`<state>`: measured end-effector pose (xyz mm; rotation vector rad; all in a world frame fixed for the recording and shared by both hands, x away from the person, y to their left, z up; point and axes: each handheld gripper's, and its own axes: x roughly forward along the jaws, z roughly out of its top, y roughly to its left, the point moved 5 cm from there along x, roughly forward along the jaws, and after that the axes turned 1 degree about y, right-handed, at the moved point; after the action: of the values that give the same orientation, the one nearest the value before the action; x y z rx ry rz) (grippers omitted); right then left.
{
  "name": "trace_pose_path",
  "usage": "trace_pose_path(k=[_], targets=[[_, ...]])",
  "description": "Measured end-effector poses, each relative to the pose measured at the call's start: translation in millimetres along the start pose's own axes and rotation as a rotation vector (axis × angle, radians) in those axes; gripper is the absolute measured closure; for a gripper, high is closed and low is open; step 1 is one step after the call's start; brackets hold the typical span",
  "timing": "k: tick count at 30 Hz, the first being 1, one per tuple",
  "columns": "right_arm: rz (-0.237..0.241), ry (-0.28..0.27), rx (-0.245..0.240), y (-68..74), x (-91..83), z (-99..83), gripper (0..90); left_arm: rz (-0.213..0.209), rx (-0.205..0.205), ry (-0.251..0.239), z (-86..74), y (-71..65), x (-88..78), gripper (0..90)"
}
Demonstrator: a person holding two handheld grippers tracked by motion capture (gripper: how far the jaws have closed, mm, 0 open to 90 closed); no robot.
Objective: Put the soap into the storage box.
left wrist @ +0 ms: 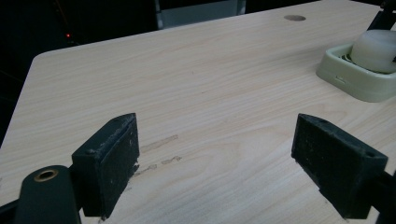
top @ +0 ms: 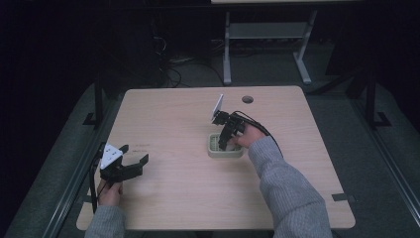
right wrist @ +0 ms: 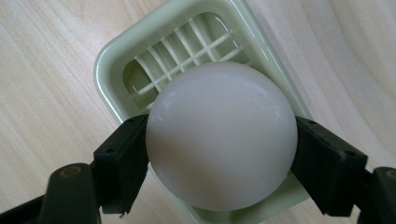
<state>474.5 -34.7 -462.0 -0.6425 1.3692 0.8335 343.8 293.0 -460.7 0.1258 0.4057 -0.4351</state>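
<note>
A white ball [right wrist: 222, 135], low in the frame, sits clamped between the right gripper [right wrist: 219, 154] jaws, over the pale green slatted tray [right wrist: 109, 70] at mid-bench. Whether it goes in or comes out, I cannot tell; release or lift seems left. The left gripper [top: 133, 157] waits spread and empty at lower left.

The left gripper [top: 134, 154] sits low and close to the person's body, held from behind by the left hand [top: 110, 193], its jaws spread wide with nothing between them. The right gripper [top: 224, 143] is farther forward and tips steeply downward from the right hand [top: 249, 137], with the grey-sleeved forearm [top: 285, 186] stretching back behind it. Its jaws press against both sides of a white ball [right wrist: 222, 135]. The grey plate on top of it stands up behind the jaws.
</note>
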Motion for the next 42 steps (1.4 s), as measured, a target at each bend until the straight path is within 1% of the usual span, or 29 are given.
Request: trace_pose_path(k=[7,10,13,21,23,28,30,31,34,42], targets=[[0.005,-0.001,0.010,-0.4,-1.9,-2.0,21.8,-0.001,-0.001,0.001,-0.1,-0.3,0.0,14.8],[0.005,-0.007,0.011,-1.0,-2.5,-2.6,20.8,0.000,0.000,0.003,-0.3,-0.5,0.2,14.8],[0.008,-0.016,0.023,-1.5,-4.5,-4.7,19.3,-0.001,0.000,0.005,-0.4,-0.4,0.0,14.8],[0.013,-0.029,0.026,-2.7,-7.8,-10.0,19.3,-0.002,0.001,0.006,-0.6,-0.6,0.1,14.8],[0.017,-0.042,0.031,-2.4,-11.0,-12.4,19.4,-0.002,0.000,0.007,-0.8,-0.3,0.2,14.8],[0.019,-0.052,0.045,-2.2,-17.0,-17.1,19.5,-0.004,-0.001,0.007,-1.0,-0.5,0.4,14.8],[0.018,-0.061,0.047,-2.5,-20.4,-20.0,19.7,-0.005,0.006,0.014,-1.4,-0.4,0.2,14.8],[0.021,-0.070,0.050,-2.0,-23.0,-22.3,19.8,-0.006,0.000,0.010,-1.3,-0.8,0.2,14.8],[0.017,-0.078,0.050,-2.4,-26.6,-26.4,20.0,-0.005,0.003,0.013,-1.4,-1.2,0.1,14.8],[0.018,-0.083,0.052,-3.0,-30.2,-32.0,20.4,-0.006,0.007,0.015,-1.6,-1.4,0.5,14.8]])
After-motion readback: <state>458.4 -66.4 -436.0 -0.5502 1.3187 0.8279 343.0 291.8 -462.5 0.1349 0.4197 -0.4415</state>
